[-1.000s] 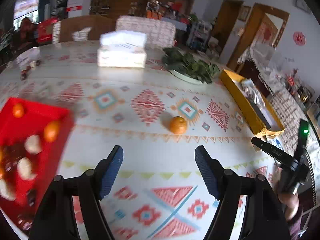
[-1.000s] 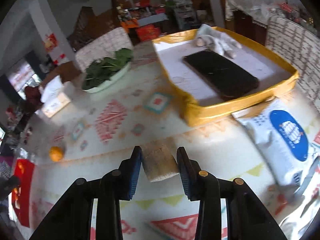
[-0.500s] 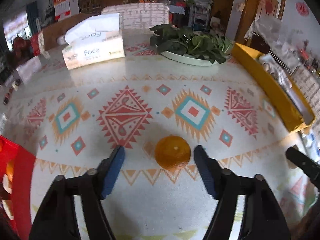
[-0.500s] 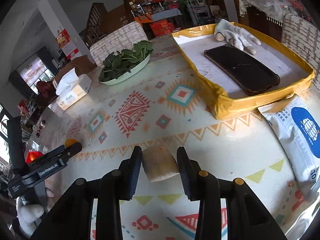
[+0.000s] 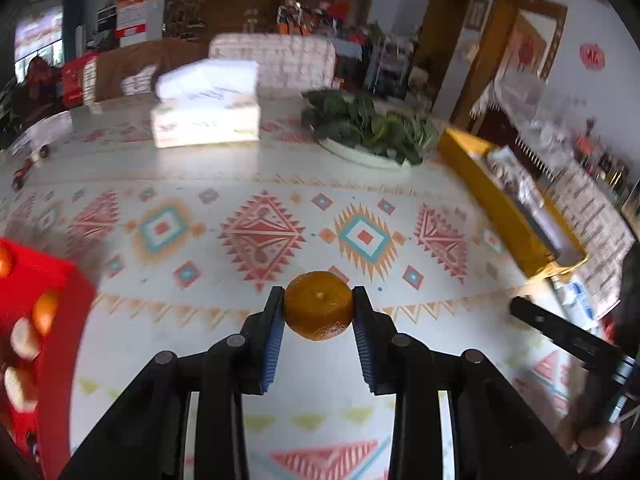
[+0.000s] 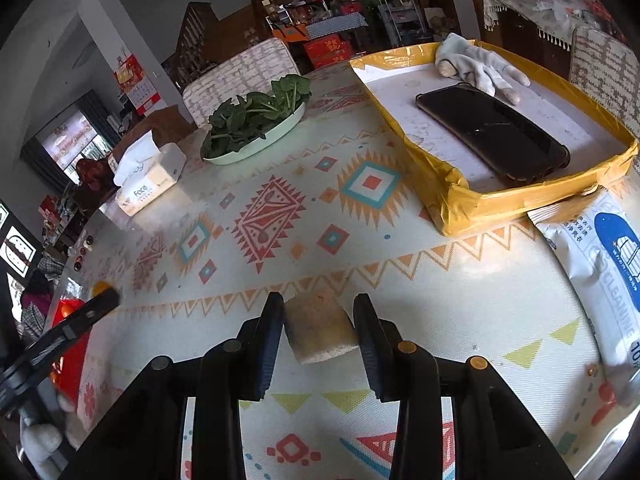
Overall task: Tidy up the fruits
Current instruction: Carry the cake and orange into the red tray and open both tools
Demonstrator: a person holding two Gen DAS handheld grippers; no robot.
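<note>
In the left wrist view my left gripper [image 5: 319, 310] is shut on an orange mandarin [image 5: 319, 305], held between both blue pads over the patterned tablecloth. A red box [image 5: 48, 308] with several fruits and pale pieces lies at the left edge. In the right wrist view my right gripper [image 6: 319, 322] is shut on a tan, sponge-like block [image 6: 319, 330] just above the table. The left gripper's finger and the mandarin [image 6: 100, 288] show at far left, beside the red box [image 6: 74, 344].
A tissue box [image 5: 206, 114], a dish of green leaves [image 5: 368, 132] and a yellow tray [image 6: 496, 140] holding a black phone [image 6: 494, 132] and a glove stand on the table. A wet-wipes pack [image 6: 608, 280] lies at right.
My left gripper moved in on the mandarin and closed on it; it was open before. My right gripper keeps holding the block, shifting slightly.
</note>
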